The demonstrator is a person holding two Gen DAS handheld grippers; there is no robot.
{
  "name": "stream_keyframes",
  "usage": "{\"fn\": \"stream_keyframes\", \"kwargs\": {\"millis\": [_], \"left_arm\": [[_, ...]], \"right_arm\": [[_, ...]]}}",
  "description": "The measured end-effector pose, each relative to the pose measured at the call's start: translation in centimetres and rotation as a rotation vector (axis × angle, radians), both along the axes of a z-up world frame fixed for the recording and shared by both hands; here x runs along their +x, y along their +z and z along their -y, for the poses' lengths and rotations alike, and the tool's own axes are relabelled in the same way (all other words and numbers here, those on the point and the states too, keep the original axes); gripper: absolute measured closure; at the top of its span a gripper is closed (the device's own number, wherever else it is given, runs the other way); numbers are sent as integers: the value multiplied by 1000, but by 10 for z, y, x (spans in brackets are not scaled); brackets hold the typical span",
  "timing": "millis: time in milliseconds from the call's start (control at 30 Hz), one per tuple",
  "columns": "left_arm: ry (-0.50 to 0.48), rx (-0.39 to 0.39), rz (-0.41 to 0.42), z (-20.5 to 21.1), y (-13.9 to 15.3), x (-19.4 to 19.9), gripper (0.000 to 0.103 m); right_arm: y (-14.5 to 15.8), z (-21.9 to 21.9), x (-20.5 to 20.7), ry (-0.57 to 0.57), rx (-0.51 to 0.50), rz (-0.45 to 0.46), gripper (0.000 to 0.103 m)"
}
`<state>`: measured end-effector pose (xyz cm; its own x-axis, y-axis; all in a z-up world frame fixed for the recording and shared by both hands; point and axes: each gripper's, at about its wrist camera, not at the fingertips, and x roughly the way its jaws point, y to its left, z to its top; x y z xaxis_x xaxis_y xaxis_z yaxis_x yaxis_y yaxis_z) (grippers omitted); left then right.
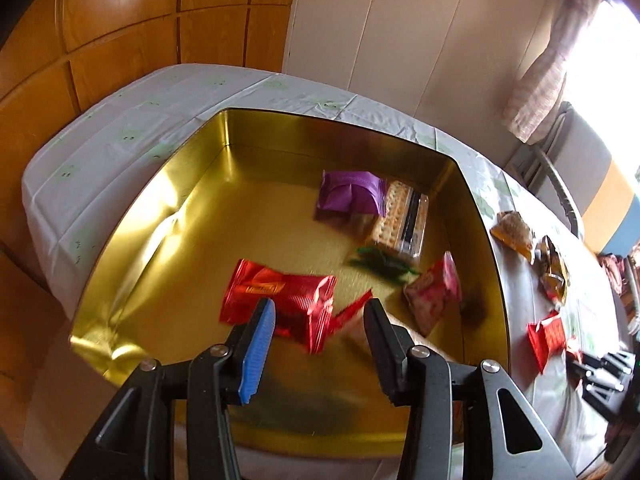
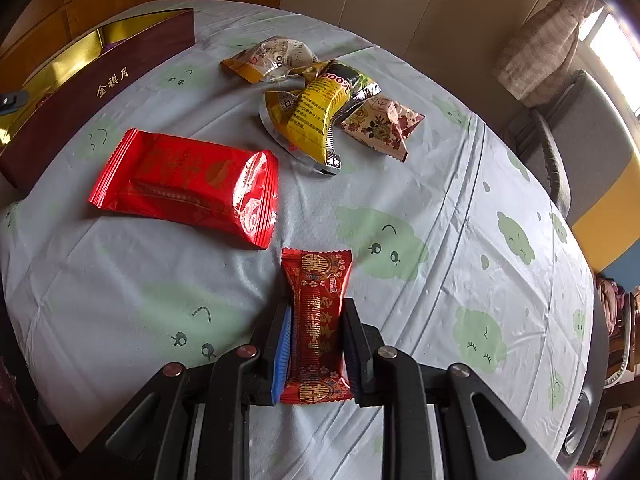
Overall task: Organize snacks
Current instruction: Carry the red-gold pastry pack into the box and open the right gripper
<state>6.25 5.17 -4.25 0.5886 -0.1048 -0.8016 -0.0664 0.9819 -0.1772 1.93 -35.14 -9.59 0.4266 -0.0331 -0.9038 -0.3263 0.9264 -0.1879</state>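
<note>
In the left wrist view, my left gripper (image 1: 320,312) is open and empty above a gold tin box (image 1: 168,216). Inside the box lie a shiny red packet (image 1: 280,300), a purple packet (image 1: 352,192), a cracker pack (image 1: 400,220), a green wrapper (image 1: 380,262) and a pink floral packet (image 1: 434,294). In the right wrist view, my right gripper (image 2: 316,312) is shut on a small red-and-gold patterned snack packet (image 2: 318,320), low over the table. A larger red packet (image 2: 188,184) lies ahead to the left.
The box's dark red side (image 2: 100,92) shows at far left. A pile of yellow, clear and floral packets (image 2: 320,108) lies further ahead on the cloud-print tablecloth (image 2: 460,200). Loose snacks (image 1: 548,264) lie right of the box. A chair (image 2: 580,152) stands at the table's right.
</note>
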Motion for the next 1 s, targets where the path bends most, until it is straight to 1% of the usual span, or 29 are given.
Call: {"fn": "stream_keyframes", "kwargs": {"millis": [67,167,300,367,467,567,633,733,833,1000], "left_arm": [[-6,14,6,0,1,-5,56],[-4,27,12,-2,1,-13,56],[10,42,9,-7,2,-19,55],[21,48,10,-10,2,-22,55],[34,54,26,-15,6,-25,55],[49,56,39,-22,8,-26,55],[61,59,41,-27,9,-28,55],[78,63,45,-33,9,-30,55],[92,62,45,-38,7,-30,55],[82,70,55,-37,8,-32,55]], "right_arm": [[1,1,1,-8,2,-3,79],[1,-4,1,-9,-27,1,79],[2,-10,2,-50,-49,3,81],[4,-11,3,-83,-42,3,81],[12,-7,6,-156,17,-2,81],[31,-8,5,-192,77,48,81],[49,-14,4,-193,146,83,81],[70,-39,6,-141,215,119,81],[86,-77,12,-48,273,126,81],[97,-155,20,111,323,108,81]]}}
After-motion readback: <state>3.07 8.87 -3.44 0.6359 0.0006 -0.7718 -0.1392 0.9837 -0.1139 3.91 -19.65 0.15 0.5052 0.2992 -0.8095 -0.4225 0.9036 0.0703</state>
